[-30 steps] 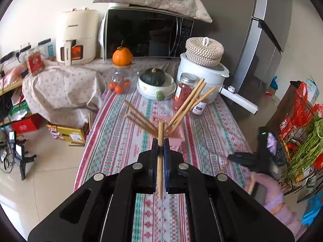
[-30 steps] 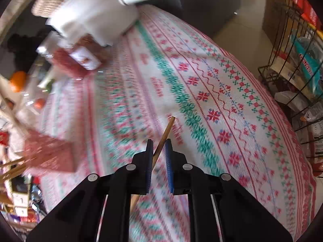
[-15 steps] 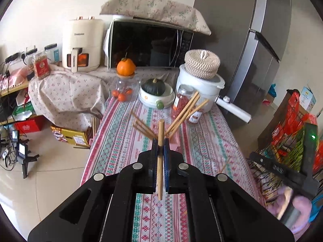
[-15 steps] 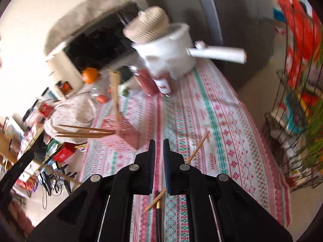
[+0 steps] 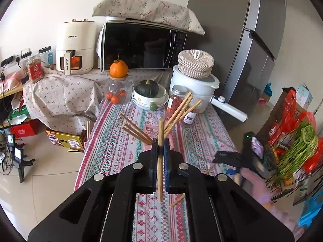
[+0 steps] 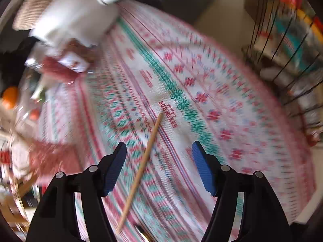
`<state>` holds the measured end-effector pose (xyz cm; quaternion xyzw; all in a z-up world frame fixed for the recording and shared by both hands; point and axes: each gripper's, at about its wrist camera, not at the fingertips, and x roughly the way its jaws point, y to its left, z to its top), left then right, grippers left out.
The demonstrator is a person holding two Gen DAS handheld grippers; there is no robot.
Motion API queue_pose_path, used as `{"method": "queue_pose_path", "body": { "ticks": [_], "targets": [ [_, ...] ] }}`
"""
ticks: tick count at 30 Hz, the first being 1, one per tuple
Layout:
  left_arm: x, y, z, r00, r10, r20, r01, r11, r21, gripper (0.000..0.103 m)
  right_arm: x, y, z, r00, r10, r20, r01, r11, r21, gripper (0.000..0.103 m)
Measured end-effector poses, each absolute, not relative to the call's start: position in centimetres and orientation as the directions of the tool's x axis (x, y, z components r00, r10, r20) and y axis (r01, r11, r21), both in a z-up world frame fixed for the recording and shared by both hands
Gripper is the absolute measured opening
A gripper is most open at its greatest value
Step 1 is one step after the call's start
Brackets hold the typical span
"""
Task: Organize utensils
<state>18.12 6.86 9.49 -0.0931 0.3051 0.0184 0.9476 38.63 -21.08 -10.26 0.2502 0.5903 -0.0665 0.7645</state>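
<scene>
Chopsticks occupy both our grippers: our left gripper (image 5: 159, 151) is clamped on one upright chopstick (image 5: 160, 139), near the pink holder (image 5: 153, 130) on the counter (image 5: 113, 147). Our right gripper (image 6: 159, 167), jaws just opened wide, straddles a loose chopstick (image 6: 145, 159) lying on the cloth.
</scene>
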Motion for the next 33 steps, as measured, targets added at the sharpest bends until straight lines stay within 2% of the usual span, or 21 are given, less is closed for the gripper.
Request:
{"method": "queue_pose_path", "body": {
  "ticks": [2,4,6,13,19,24,33],
  "targets": [
    [18.4,7.0,8.9,0.811,-0.01,-0.585,-0.098,0.983,-0.153,0.004,39.4,-19.7,-11.8,0.259,0.173,-0.95,0.4,0.876,0.268,0.066],
    [18.7,7.5,8.2,0.806,-0.005,-0.592,-0.105,0.983,-0.151,0.004,39.3,-17.7,-11.7,0.296,0.127,-0.947,0.336,0.914,0.228,0.016],
    [18.9,8.0,7.4,0.793,-0.012,-0.609,-0.111,0.98,-0.164,0.004,38.8,-16.3,-11.8,0.3,0.135,-0.945,0.302,0.926,0.228,0.01],
    [17.8,9.1,7.0,0.776,-0.011,-0.63,-0.132,0.975,-0.179,0.004,35.2,-15.2,-9.5,0.389,0.258,-0.884,0.155,0.928,0.339,0.006],
    [16.2,9.2,8.9,0.792,-0.007,-0.61,-0.139,0.971,-0.192,0.004,29.1,-15.9,-1.4,0.499,0.365,-0.786,-0.034,0.915,0.403,0.006],
    [15.5,8.9,10.6,0.802,-0.015,-0.598,-0.139,0.968,-0.21,0.004,24.8,-16.6,5.6,0.572,0.408,-0.712,-0.167,0.907,0.385,0.006],
    [17.3,7.8,15.9,0.838,0.0,-0.545,-0.13,0.971,-0.2,0.004,23.6,-17.5,12.8,0.639,0.443,-0.628,-0.249,0.893,0.376,0.006]
  ]
}}
